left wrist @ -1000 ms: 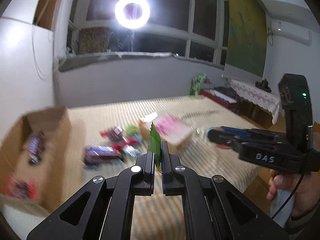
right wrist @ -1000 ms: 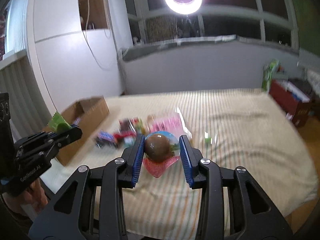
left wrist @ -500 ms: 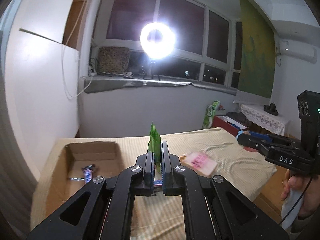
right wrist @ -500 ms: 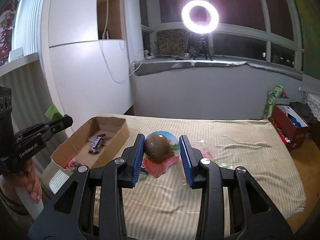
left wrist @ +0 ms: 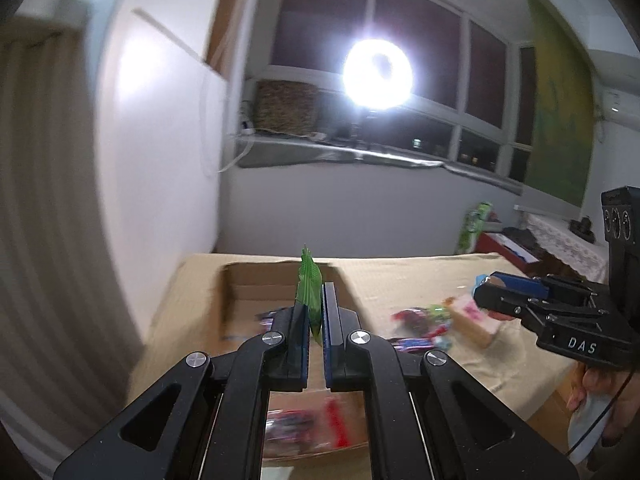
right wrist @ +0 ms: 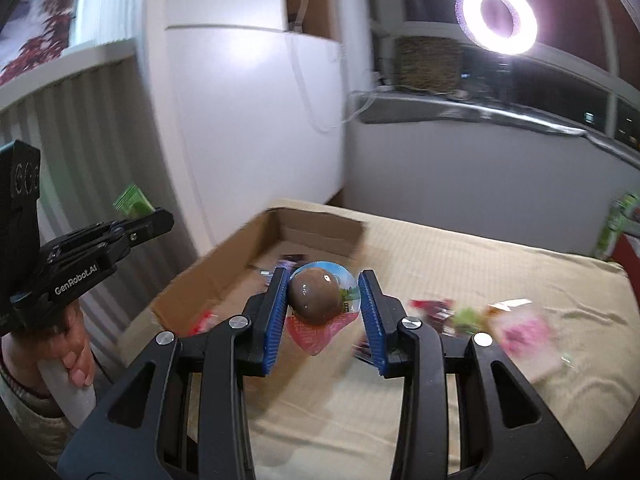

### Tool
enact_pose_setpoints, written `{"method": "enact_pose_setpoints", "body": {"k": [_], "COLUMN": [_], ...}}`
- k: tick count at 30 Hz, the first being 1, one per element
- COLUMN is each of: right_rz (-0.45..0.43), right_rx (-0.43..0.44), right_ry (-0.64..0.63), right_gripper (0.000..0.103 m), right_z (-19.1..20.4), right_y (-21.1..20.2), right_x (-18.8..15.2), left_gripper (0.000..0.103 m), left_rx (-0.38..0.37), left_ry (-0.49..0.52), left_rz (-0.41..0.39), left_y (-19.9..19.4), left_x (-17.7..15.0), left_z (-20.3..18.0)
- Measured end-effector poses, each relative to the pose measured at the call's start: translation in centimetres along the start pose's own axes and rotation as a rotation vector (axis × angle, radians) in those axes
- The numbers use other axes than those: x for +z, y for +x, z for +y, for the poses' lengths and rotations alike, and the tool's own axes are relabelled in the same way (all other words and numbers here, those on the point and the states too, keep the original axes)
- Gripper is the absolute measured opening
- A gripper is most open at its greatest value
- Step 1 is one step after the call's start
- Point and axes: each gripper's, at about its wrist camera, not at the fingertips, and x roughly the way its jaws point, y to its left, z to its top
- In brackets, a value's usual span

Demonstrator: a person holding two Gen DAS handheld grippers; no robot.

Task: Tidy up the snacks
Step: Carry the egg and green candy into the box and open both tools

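My left gripper (left wrist: 316, 300) is shut on a thin green snack packet (left wrist: 310, 284) that sticks up between its blue pads, above the open cardboard box (left wrist: 240, 280). The same gripper (right wrist: 160, 216) shows at the left of the right wrist view, green packet (right wrist: 130, 202) at its tip. My right gripper (right wrist: 324, 300) is shut on a round snack cup (right wrist: 320, 296) with a brown dome and red foil rim, held over the box's near right wall (right wrist: 320, 236). In the left wrist view the right gripper (left wrist: 486, 286) hangs at the right.
Several wrapped snacks (left wrist: 420, 320) and a pink packet (right wrist: 524, 336) lie on the striped bedcover (right wrist: 480, 272) right of the box. A few snacks (left wrist: 304, 424) lie inside the box. A white cabinet (right wrist: 248, 120) and wall stand behind; a ring light (right wrist: 496, 18) glares.
Both grippers swung left towards the cardboard box, each keeping its snack. The box now fills the view ahead and the loose snacks have slid to the right.
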Motion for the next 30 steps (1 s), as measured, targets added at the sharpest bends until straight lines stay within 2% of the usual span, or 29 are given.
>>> {"method": "enact_pose_setpoints", "body": {"k": [7, 11, 17, 19, 21, 23, 24, 25, 30], "right_rz": [0.012, 0.033, 0.087, 0.124, 0.127, 0.123, 0.124, 0.122, 0.107], "right_rx": [0.097, 0.110, 0.118, 0.117, 0.082, 0.090, 0.087, 0.079, 0.082], "right_ry": [-0.058, -0.054, -0.075, -0.089, -0.098, -0.079, -0.073, -0.069, -0.055], "right_gripper": [0.037, 0.037, 0.037, 0.042, 0.063, 0.066, 0.066, 0.066, 0.066], "right_z": [4.2, 4.4, 4.7, 4.7, 4.4, 3.8, 3.5, 3.3, 3.2], "right_y": [3.2, 4.2, 5.8, 6.9, 7.4, 7.5, 7.5, 7.4, 6.5], "right_x": [0.7, 0.1, -1.5, -2.1, -2.7, -3.1, -3.2, -3.3, -3.4], "left_gripper": [0.003, 0.004, 0.004, 0.004, 0.017, 0.080, 0.086, 0.086, 0.086], "left_rx": [0.071, 0.060, 0.002, -0.011, 0.002, 0.046, 0.065, 0.063, 0.082], "left_ry": [-0.042, -0.024, -0.002, -0.009, -0.007, -0.017, -0.038, -0.057, -0.096], "left_rz": [-0.005, -0.010, 0.009, 0.031, 0.061, 0.062, 0.037, 0.014, 0.012], "left_y": [-1.0, 0.0, 2.9, 4.2, 5.4, 5.6, 5.2, 4.7, 3.7], "left_x": [0.2, 1.3, 2.3, 2.4, 2.2, 1.8, 1.7, 1.7, 1.9], "left_z": [3.6, 3.3, 2.5, 2.6, 2.6, 2.9, 3.2, 3.6, 4.5]}}
